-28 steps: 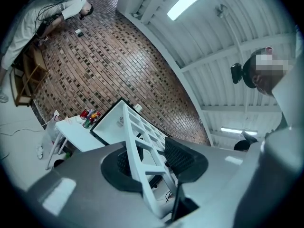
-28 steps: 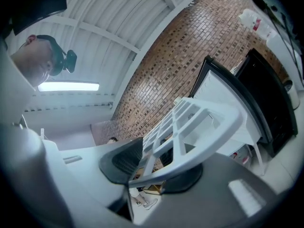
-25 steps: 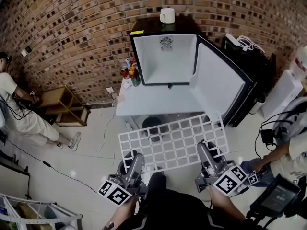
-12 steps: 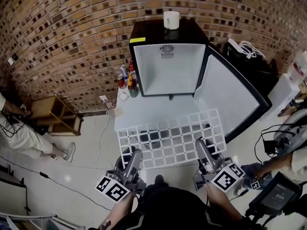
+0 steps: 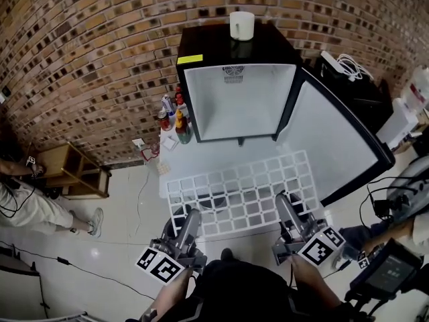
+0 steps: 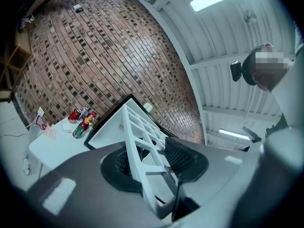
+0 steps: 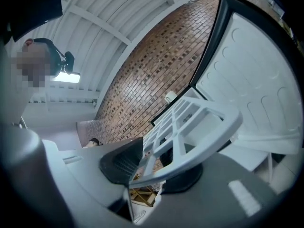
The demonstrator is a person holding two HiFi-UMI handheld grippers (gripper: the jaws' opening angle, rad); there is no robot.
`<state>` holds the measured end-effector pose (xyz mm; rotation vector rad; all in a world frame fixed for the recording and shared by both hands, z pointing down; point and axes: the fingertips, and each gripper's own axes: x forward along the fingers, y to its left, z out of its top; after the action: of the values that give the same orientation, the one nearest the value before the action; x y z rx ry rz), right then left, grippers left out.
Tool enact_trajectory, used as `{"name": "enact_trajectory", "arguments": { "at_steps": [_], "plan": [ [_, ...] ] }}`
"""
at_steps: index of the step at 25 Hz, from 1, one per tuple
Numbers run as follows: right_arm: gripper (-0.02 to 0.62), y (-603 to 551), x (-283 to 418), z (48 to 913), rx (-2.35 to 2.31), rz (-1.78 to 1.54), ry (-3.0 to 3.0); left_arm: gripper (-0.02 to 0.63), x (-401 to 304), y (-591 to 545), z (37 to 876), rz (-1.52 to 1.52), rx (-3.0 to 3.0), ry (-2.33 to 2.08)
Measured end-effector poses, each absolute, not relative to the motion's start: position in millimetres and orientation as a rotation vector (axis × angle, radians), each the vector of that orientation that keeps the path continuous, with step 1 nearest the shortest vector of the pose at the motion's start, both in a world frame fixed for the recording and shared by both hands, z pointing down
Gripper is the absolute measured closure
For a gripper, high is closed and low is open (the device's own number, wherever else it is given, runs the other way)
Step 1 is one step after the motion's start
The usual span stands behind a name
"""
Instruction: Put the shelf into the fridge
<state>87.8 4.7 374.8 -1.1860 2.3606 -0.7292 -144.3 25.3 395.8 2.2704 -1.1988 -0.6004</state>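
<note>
The shelf (image 5: 241,194) is a white grid with square holes. I hold it flat in the air over the front of the bench (image 5: 214,154), just before the open fridge (image 5: 238,106). It is not in the fridge yet. My left gripper (image 5: 190,215) is closed on the near edge at the left. My right gripper (image 5: 284,204) is closed on the near edge at the right. In both gripper views a white bar sits tight between the pads.

To do this step well, I think I should keep both grippers at the same height, so the shelf stays flat. I should line the far edge up square with the mouth of the fridge and slide it in slowly. The shelf looks about as wide as the inside, so a crooked push could jam a corner. The door (image 5: 338,146) stands wide open at the right, and I would keep that corner off it. I can't see side rails from here.

The fridge is black outside and white inside. A cup (image 5: 242,25) stands on top. Some bottles (image 5: 171,116) stand on the bench just left of it. Behind is a brick wall (image 5: 80,59). The floor (image 5: 120,213) is pale. A wooden rack (image 5: 70,173) sits by the wall at the left.
</note>
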Motion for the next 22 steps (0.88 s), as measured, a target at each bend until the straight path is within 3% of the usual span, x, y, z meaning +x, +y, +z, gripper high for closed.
{"name": "enact_trajectory", "arguments": {
  "at_steps": [22],
  "plan": [
    [0.471, -126, 95, 392, -1.271, -0.769, 2.302, 0.459, -136, -116, 412, -0.525, 2.277, -1.169]
  ]
}}
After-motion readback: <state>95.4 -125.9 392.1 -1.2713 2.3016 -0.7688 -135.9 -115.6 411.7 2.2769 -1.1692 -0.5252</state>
